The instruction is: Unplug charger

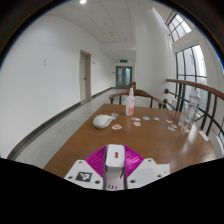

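A white charger block (115, 160) with a small reddish slot on its top face stands upright between my two magenta pads (97, 160). My gripper (115, 156) is shut on it, with a pad pressed against each side. It is held over the near end of a long wooden table (150, 140). No cable or socket shows; whatever is under the charger is hidden by the fingers.
Farther along the table lie a white rounded object (102, 121), a bottle with a red top (130, 100), several small flat items (140, 121) and a clear glass (188, 118) on the right. Chairs stand at the far end, with a railing and windows to the right.
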A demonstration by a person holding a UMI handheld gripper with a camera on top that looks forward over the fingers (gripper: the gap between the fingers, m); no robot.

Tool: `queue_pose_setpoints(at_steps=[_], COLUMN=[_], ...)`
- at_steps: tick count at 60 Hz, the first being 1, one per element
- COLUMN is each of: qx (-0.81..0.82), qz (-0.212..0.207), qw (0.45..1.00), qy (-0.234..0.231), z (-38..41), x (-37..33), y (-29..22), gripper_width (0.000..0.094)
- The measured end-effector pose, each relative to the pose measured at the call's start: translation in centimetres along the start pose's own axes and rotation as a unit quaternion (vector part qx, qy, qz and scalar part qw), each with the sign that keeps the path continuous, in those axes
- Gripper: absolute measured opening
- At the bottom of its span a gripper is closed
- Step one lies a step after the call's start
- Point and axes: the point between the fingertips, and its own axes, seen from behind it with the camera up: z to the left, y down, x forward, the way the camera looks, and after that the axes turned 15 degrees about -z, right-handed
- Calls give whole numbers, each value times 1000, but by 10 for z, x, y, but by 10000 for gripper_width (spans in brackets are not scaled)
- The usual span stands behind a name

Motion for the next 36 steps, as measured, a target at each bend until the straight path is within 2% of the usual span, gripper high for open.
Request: queue_pose_setpoints(at_steps=[1, 12, 20, 27, 32, 36], qx=[1, -13, -15, -56, -34, -30], qz=[1, -20, -32, -140, -161, -161], qw=[1000, 1000, 999, 989, 986, 986], qy=[-4, -8, -10, 11, -5, 12], z=[3, 7, 7, -1, -1, -23], x=[1, 0, -1, -28, -46, -55], y=[2, -9, -15, -108, -147, -162], gripper_width=[220, 147, 137, 137, 137, 137])
